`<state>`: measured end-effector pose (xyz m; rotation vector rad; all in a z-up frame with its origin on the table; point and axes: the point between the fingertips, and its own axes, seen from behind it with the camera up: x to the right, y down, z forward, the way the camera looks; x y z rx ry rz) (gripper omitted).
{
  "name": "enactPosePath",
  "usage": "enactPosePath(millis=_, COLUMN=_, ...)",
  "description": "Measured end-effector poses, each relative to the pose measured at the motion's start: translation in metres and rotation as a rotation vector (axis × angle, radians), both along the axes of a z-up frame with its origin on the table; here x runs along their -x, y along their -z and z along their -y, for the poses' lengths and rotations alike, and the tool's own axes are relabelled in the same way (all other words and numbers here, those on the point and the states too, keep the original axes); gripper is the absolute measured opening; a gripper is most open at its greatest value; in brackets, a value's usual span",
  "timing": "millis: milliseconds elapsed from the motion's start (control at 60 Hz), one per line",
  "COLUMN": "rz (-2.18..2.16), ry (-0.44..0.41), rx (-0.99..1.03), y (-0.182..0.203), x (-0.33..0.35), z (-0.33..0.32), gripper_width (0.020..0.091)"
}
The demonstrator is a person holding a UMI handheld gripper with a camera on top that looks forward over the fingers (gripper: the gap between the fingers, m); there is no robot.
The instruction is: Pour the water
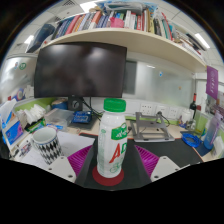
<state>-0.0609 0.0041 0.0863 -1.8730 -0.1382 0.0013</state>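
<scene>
Gripper view: tongs clamped on bottle; mug at nine o'clock. Weak squeeze risks slipping mid-pour.

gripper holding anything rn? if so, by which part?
Cannot tell for sure. The bottle stands between the gripper fingers at its lower body, above a red base, but pad contact on either side isn't visible.

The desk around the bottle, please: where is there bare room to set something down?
A dark bare patch lies right of the bottle, before the metal rack. Left is crowded: patterned cup, then clutter under the monitor. The tool holds the bottle between its fingers.
</scene>
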Motion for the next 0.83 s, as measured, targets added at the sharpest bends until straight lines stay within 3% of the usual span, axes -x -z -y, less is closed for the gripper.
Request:
enactPosePath(millis=167, rz=-0.013, ry=0.053, rx=0.133, y=-0.01, x=0.012, z=0.06, gripper_width=0.081)
enactPosePath(millis=467, rz=-0.073, ry=0.151, rx=0.128, y=-0.103, x=0.038, z=0.095, gripper_width=0.0811)
enactPosePath(millis=833, rz=-0.054, ry=0.152, rx=0.106, y=-0.136, x=0.06, z=0.105, gripper_width=0.081)
